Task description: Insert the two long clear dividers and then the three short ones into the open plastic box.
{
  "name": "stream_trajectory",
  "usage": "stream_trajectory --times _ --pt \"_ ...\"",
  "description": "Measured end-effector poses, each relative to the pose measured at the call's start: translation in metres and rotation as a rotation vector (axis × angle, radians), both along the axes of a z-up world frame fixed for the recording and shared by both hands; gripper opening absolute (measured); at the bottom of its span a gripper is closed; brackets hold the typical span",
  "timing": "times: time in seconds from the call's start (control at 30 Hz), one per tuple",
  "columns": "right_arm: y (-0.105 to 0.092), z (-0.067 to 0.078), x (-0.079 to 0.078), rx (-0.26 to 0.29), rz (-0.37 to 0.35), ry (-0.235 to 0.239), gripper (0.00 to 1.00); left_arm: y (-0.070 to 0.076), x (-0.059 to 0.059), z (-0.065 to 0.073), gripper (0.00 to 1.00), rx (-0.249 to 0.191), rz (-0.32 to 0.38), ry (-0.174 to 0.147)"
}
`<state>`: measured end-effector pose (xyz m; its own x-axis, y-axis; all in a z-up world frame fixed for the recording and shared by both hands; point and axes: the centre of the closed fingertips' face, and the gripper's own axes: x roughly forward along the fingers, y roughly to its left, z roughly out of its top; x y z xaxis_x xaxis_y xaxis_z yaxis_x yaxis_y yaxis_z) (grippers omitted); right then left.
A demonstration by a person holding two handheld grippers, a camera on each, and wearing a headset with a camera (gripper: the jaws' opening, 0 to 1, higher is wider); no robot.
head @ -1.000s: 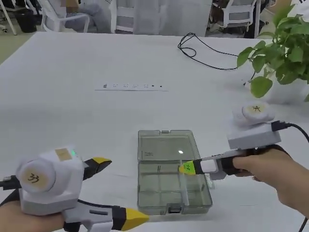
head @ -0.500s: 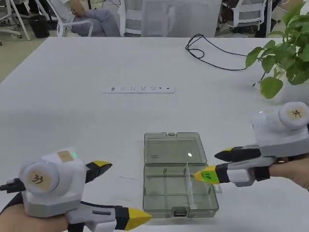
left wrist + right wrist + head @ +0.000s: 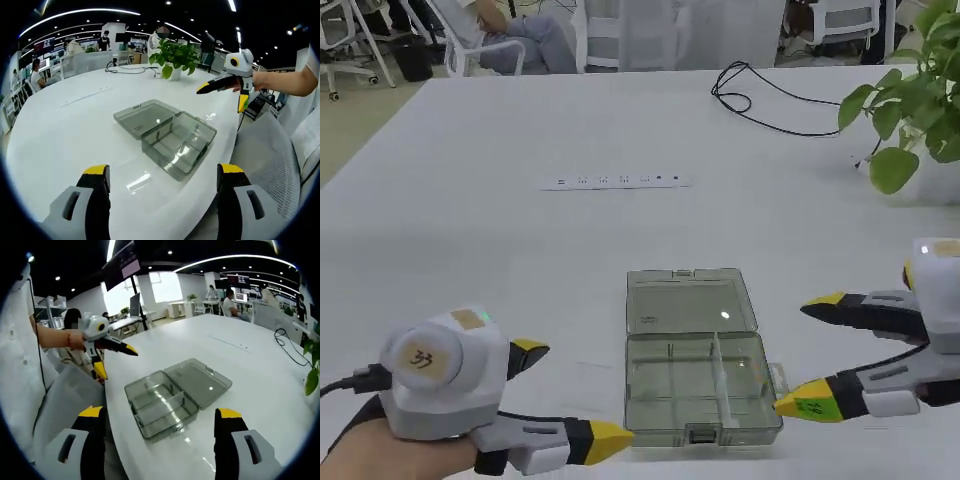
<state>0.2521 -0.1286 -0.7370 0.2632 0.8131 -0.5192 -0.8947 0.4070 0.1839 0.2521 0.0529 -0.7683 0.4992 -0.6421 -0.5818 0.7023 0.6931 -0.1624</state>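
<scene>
1. Right gripper [image 3: 810,355]: jaws are spread wide and nothing is held. It is held just right of the plastic box [image 3: 655,432], clear of its wall.
2. Left gripper [image 3: 575,392]: jaws are also wide and empty, near the box's front-left corner, not touching.
3. The box is set on the white table [image 3: 520,250], lid [image 3: 690,300] laid open behind it. A clear divider [image 3: 721,378] is seen upright inside; the full count cannot be told.
4. Judged: another divider is to be fetched. It should be pinched by its top edge, kept upright, lined up with the wall slots and pressed down evenly.

White table [image 3: 470,240] bears open plastic box [image 3: 665,300], power strip [image 3: 615,181], cable [image 3: 800,131], plant [image 3: 920,100].
</scene>
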Motion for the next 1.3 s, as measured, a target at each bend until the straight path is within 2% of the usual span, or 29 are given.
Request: stream_trajectory --times 0.1,0.17,0.23,0.27,0.3,0.37,0.4,0.47,0.53,0.57,0.63,0.67,0.73,0.93,1.13,1.2,1.3 --pt "-0.009 -0.005 -0.002 -0.007 0.022 -0.034 0.95 0.001 0.000 -0.005 0.89 0.016 0.015 0.030" --pt "-0.014 -0.007 -0.003 -0.007 0.031 -0.048 0.95 0.001 0.000 -0.007 0.89 0.026 0.019 0.029" --pt "-0.018 -0.010 -0.003 -0.015 0.034 -0.058 0.95 0.003 0.000 -0.012 0.87 0.051 0.033 0.051" --pt "-0.021 -0.011 -0.003 -0.012 0.037 -0.062 0.95 0.006 -0.002 -0.017 0.85 0.068 0.054 0.092" --pt "-0.022 -0.012 -0.003 -0.013 0.036 -0.062 0.95 0.006 -0.002 -0.019 0.83 0.068 0.060 0.104" --pt "-0.026 -0.014 -0.003 -0.019 0.036 -0.066 0.95 0.008 0.001 -0.023 0.80 0.089 0.077 0.109" --pt "-0.028 -0.015 -0.003 -0.022 0.037 -0.069 0.95 0.009 0.001 -0.026 0.79 0.098 0.088 0.123" --pt "-0.038 -0.020 -0.001 -0.028 0.036 -0.069 0.95 0.014 -0.001 -0.035 0.76 0.138 0.120 0.177" --pt "-0.039 -0.020 -0.001 -0.021 0.029 -0.072 0.94 0.013 0.001 -0.041 0.73 0.156 0.125 0.178" --pt "-0.039 -0.019 -0.001 -0.017 0.026 -0.072 0.94 0.018 0.000 -0.045 0.70 0.190 0.147 0.197" --pt "-0.039 -0.018 -0.001 -0.011 0.022 -0.077 0.94 0.016 0.002 -0.051 0.67 0.195 0.151 0.206" --pt "-0.038 -0.018 -0.002 -0.008 0.021 -0.079 0.94 0.017 0.001 -0.055 0.66 0.216 0.161 0.218" --pt "-0.037 -0.018 -0.003 -0.002 0.019 -0.078 0.94 0.018 0.000 -0.060 0.65 0.254 0.163 0.220" --pt "-0.037 -0.021 -0.008 -0.006 0.032 -0.083 0.95 0.020 0.000 -0.071 0.58 0.306 0.198 0.244" --pt "-0.036 -0.022 -0.008 -0.005 0.036 -0.090 0.95 0.020 0.001 -0.077 0.53 0.358 0.208 0.242" --pt "-0.037 -0.022 -0.007 -0.006 0.037 -0.094 0.95 0.023 -0.001 -0.080 0.51 0.384 0.212 0.252" --pt "-0.037 -0.021 -0.005 0.000 0.031 -0.100 0.95 0.023 -0.003 -0.084 0.49 0.395 0.209 0.262"
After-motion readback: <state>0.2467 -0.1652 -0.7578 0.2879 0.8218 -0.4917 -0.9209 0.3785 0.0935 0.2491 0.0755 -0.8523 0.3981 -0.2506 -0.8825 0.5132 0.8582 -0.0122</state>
